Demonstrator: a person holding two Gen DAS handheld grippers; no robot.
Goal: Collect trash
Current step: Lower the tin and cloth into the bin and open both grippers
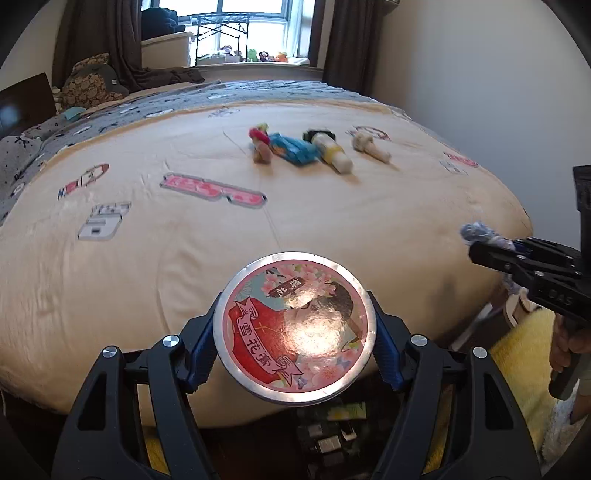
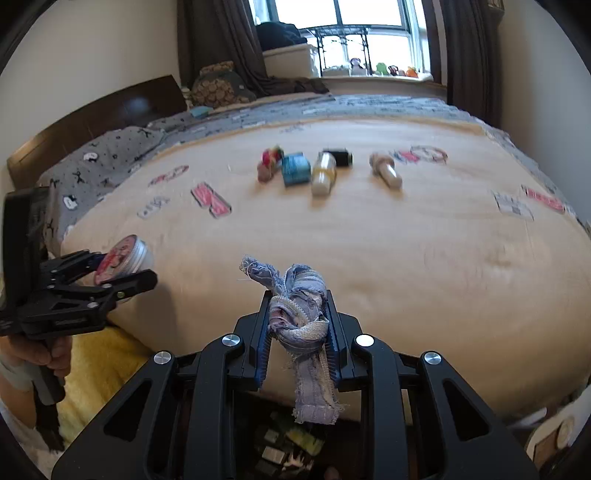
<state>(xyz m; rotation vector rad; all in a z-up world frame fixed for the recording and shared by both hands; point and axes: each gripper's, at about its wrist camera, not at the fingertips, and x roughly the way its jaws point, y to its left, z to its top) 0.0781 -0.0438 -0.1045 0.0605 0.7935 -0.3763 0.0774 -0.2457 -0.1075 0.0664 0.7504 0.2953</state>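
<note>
left gripper (image 1: 295, 328): jaws wide, clamped on round tin (image 1: 295, 328), printed lid facing camera, held over near edge of bed (image 1: 147, 258)
right gripper (image 2: 297, 332): jaws narrow, pinching knotted rag (image 2: 301, 325), frayed tail hangs below the fingers
hands: a hand (image 2: 33, 354) on the left handle, seen from right wrist view
bed items: blurred row mid-bed, well apart from both grippers: small toy (image 1: 260, 144), blue pack (image 1: 293, 147), bottle (image 1: 330, 151), pale mushroom-shaped thing (image 1: 369, 146)
below: dark bin (image 2: 288, 443) with scraps under both grippers, yellow towel (image 2: 99, 365) beside it
path: nothing between grippers and bin
far: window (image 1: 221, 22), curtains (image 1: 107, 33), pillows (image 1: 22, 151)
</note>
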